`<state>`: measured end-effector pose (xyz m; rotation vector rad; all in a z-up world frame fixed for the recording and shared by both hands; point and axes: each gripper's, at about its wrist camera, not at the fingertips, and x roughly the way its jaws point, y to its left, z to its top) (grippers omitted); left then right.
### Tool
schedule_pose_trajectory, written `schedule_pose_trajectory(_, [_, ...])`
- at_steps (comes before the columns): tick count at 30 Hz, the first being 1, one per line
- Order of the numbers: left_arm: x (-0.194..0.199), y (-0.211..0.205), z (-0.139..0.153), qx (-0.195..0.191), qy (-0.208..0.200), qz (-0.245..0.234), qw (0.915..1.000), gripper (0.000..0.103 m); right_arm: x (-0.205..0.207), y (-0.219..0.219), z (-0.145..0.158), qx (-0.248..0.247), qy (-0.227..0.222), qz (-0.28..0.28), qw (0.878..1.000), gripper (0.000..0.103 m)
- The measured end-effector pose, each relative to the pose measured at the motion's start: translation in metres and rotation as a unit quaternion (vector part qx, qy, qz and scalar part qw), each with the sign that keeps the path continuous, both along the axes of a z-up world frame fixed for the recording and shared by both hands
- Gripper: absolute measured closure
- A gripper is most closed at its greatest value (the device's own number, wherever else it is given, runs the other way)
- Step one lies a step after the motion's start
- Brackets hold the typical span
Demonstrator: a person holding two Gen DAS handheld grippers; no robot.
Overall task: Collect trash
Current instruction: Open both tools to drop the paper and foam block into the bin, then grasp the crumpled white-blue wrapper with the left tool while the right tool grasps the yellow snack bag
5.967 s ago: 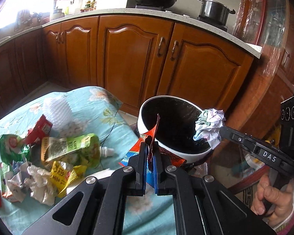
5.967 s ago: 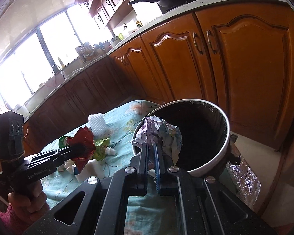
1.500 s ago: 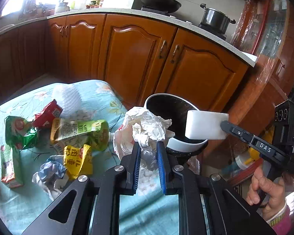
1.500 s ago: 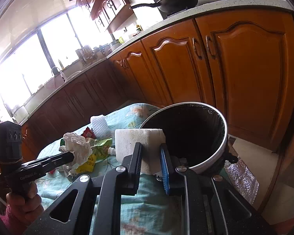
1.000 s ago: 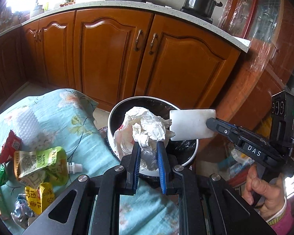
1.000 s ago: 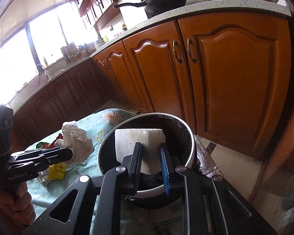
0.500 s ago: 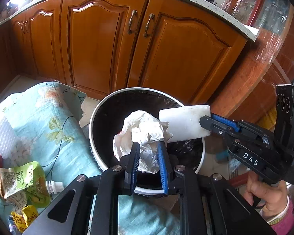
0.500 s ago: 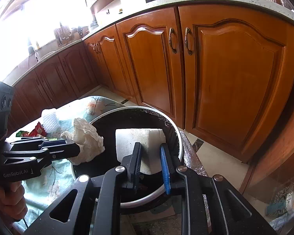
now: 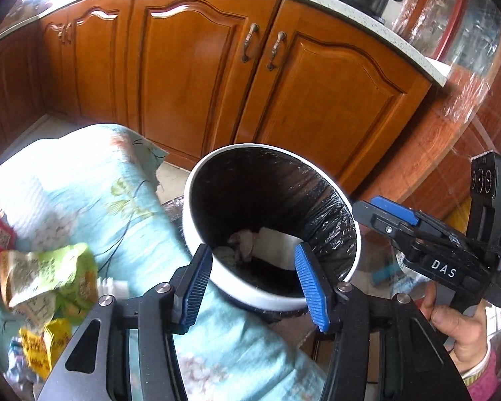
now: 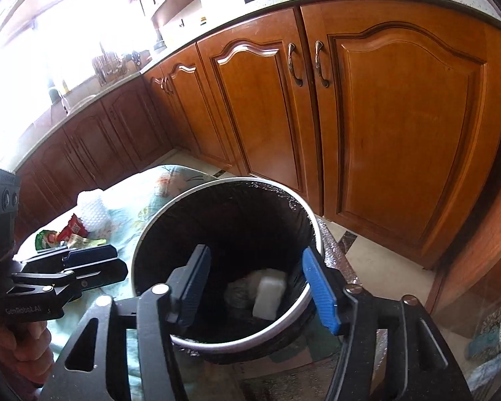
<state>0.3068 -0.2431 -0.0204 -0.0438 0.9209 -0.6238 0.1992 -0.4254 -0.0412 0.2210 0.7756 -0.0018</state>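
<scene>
Trash lies partly out of sight: in the left wrist view the crumpled paper wad (image 9: 242,239) and white foam block (image 9: 274,245) at the bottom of the black-lined bin (image 9: 332,200) are half hidden by its near rim, and the wrappers (image 9: 46,279) on the blue floral surface (image 9: 93,183) are blurred and cut off at the frame's left edge. The bin stands at the surface's right edge, below two wooden cabinet doors (image 9: 237,77), with bare floor to its right. The left gripper (image 9: 254,280) and right gripper (image 10: 259,282) both hover over the bin mouth; the jaws of each have just been opening and now stand released, nothing between them. Two pieces show in the bin. In the right wrist view, a white mesh sleeve (image 10: 92,210) and a red packet (image 10: 71,229) sit at centre left.
</scene>
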Motion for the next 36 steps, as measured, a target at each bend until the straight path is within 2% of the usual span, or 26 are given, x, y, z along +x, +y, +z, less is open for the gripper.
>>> schedule_pose_trajectory(4, [-0.024,0.028,0.003,-0.01,-0.017,0.028,0.9994,0.044,-0.015,0.01,0.004,0.022,-0.023,-0.004,0.999,0.018])
schedule_pose_trajectory(6, [-0.037,0.043,0.003,-0.014,-0.022,0.042,0.9988,0.043,-0.022,0.017,0.005,0.035,-0.032,-0.003,0.999,0.012])
schedule_pose_trajectory(10, [-0.059,0.071,0.001,-0.018,-0.025,0.068,0.9972,0.041,-0.03,0.036,0.006,0.062,-0.035,0.01,0.997,0.006])
schedule_pose_trajectory(21, [-0.119,0.158,0.011,-0.017,-0.044,0.148,0.9878,0.035,-0.047,0.099,0.003,0.11,-0.029,0.059,0.992,0.002])
schedule_pose_trajectory(27, [-0.137,0.2,0.015,-0.024,-0.042,0.189,0.9807,0.035,-0.049,0.134,-0.003,0.111,-0.011,0.08,0.991,0.001])
schedule_pose_trajectory(36, [-0.148,0.235,0.01,-0.017,-0.03,0.226,0.9735,0.035,-0.047,0.178,-0.005,0.102,-0.022,0.116,0.988,0.001])
